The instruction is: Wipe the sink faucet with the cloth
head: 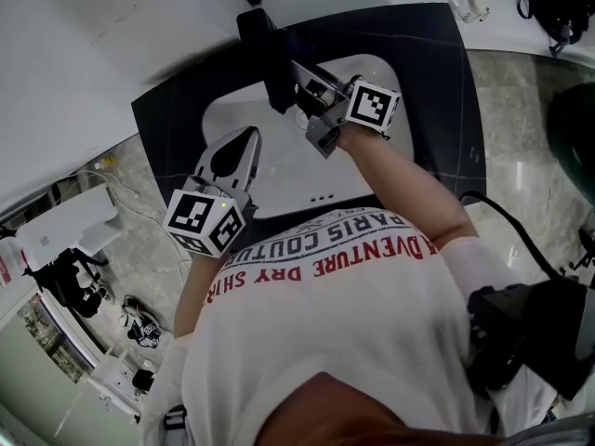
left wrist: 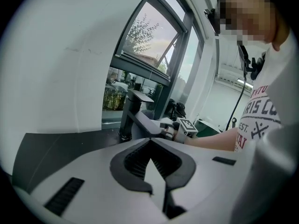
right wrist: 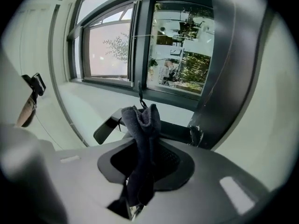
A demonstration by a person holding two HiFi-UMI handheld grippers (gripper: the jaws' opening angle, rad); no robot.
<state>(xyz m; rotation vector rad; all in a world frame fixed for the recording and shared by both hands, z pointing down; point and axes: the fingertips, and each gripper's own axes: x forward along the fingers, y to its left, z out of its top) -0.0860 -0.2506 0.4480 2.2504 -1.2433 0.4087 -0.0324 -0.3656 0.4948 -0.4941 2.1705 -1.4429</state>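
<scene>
Nearest, the left gripper (head: 248,138) hovers over the near-left rim of the white sink (head: 284,179), its jaws pressed together with nothing between them; farther, the right gripper (head: 302,77) is clenched on a dark cloth (right wrist: 141,125), bunched just beside the black faucet (head: 255,32) at the sink's far edge; whether they touch is unclear; a dark counter (head: 163,119) surrounds the sink.

Daylight is pouring through the window (right wrist: 110,50), keeping every view bright. Both gripper views are bending and darkening toward their round edges, with the nearest surfaces blurring.
</scene>
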